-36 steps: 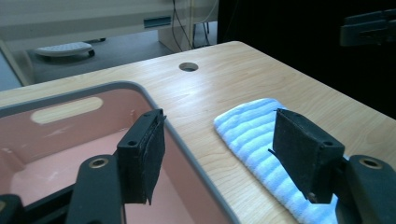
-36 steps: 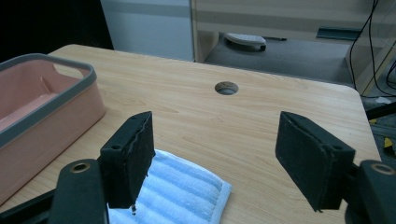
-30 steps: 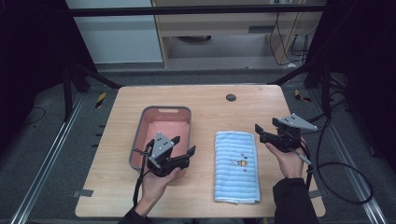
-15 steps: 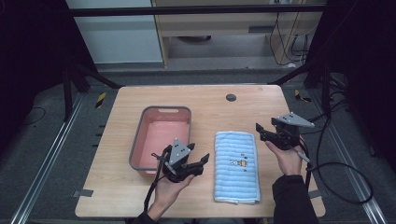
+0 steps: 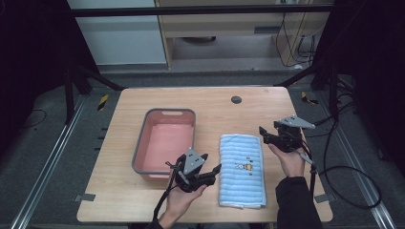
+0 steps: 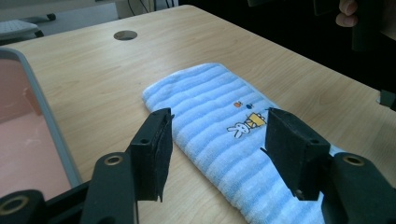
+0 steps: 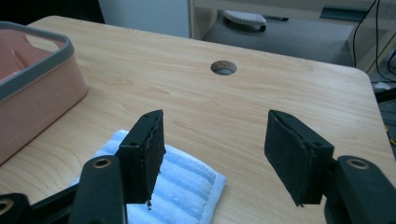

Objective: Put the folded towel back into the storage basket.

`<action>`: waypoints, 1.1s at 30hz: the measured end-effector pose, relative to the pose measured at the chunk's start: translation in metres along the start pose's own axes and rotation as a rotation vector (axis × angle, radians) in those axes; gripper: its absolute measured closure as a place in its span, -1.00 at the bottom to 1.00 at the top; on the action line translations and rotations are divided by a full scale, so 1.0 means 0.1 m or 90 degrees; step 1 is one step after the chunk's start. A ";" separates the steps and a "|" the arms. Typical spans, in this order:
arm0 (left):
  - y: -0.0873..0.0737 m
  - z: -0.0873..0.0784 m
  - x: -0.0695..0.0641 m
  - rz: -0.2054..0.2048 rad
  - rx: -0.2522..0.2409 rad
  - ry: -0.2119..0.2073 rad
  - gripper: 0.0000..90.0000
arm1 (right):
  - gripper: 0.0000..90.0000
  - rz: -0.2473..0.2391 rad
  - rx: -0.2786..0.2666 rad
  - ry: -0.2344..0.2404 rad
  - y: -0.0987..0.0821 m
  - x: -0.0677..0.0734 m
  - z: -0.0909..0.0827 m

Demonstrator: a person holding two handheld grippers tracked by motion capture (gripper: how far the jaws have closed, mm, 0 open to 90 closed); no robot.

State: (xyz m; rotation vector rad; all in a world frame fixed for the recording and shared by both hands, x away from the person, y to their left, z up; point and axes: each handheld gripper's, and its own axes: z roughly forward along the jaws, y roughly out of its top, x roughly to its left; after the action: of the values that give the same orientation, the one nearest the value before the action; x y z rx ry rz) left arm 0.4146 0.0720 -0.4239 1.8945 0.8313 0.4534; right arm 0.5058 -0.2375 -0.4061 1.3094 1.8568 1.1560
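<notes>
My left claw point(image 5: 213, 170) and right claw point(image 5: 264, 133), both empty and just narrowing yet wide, flanked the blue towel point(image 5: 242, 169) at eight and two o'clock

My black two-jaw left gripper point(image 5: 216, 170) and right gripper point(image 5: 264, 134) carry grey three-cornered plates, black cables; sleeves look dark.

Item inspected: one folded towel point(image 5: 241, 169), light blue with paler ribbed stripes running across its width. A small printed motif, a white rabbit with an orange-and-yellow detail, sits near the centre of its upper face point(image 6: 243, 122). It lies flat on the wooden table point(image 5: 210, 107), right of centre, long axis running near to far, near end close to the table's near edge.
</notes>
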 end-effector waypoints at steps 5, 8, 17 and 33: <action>-0.08 0.06 -0.05 0.002 0.015 -0.003 -0.07 | -0.13 0.000 0.013 0.003 -0.06 0.00 0.06; -0.11 0.09 -0.07 0.001 0.022 -0.007 -0.06 | -0.12 -0.004 0.021 0.002 -0.09 0.00 0.10; -0.22 0.19 -0.15 0.007 0.046 -0.008 -0.03 | -0.06 -0.005 0.041 0.005 -0.21 -0.01 0.21; -0.38 0.36 -0.25 0.011 0.084 -0.001 0.02 | -0.01 -0.027 0.082 0.011 -0.38 0.05 0.40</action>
State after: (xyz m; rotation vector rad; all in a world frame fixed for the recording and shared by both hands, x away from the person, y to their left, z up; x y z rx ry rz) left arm 0.4067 0.0423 -0.4728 2.0240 0.8625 0.4166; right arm 0.5210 -0.2251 -0.4580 1.3268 1.9901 1.0439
